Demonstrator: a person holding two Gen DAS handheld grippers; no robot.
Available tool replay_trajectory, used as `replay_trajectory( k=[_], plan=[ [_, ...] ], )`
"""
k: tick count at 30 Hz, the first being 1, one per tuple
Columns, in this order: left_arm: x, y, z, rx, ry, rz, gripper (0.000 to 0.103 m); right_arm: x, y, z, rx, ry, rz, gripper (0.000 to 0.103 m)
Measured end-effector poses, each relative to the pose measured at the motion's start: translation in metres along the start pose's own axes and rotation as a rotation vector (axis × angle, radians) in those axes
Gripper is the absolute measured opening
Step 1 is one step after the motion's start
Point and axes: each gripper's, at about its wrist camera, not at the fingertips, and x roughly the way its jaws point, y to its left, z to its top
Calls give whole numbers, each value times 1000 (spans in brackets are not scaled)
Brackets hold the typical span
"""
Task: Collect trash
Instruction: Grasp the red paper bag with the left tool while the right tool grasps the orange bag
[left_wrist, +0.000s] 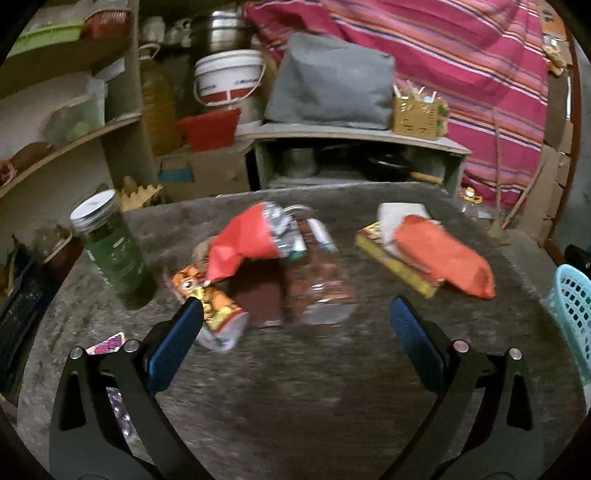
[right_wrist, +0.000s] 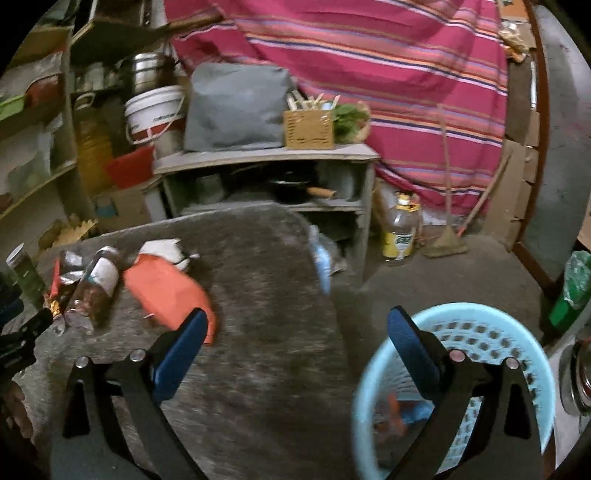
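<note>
Left gripper (left_wrist: 295, 314), fingers spread and empty, faces a red wrapper (left_wrist: 243, 245) and plastic bottle (left_wrist: 317, 273) lying ahead between its fingertips. Right gripper (right_wrist: 295, 325), likewise released, has its right finger (right_wrist: 413, 350) over the light-blue basket (right_wrist: 480, 314).

basket (right_wrist: 480, 321) light blue | wrapper (left_wrist: 243, 243) red, silver | curtain (right_wrist: 369, 55) magenta striped | fingers (left_wrist: 173, 347) blue

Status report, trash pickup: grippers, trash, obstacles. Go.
Left gripper open, empty, facing wrappers on table. Right gripper open, empty, beside blue basket. Green jar stands left of pile.
</note>
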Motion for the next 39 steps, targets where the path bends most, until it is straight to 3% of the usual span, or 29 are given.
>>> replay_trajectory(
  k=[7,13,28,31,33,35,39],
  plan=[
    [16,42,3,-31,28,33,98,27,55,1,-97,35,28,96],
    [35,64,8,-59,53,59,97,48,76,1,-145,59,30,96],
    [72,53,24,50,53,34,97,84,82,5,-134,100,31,96],
    [82,51,28,60,64,12,78,92,82,7,-123,111,38,96],
    [87,50,30,64,78,-13,53,97,83,8,-122,119,44,96],
    [89,47,32,75,84,-38,38,101,85,8,-131,121,47,96],
    [79,42,35,104,26,-15,34,107,90,8,-145,129,54,96]
  ],
)
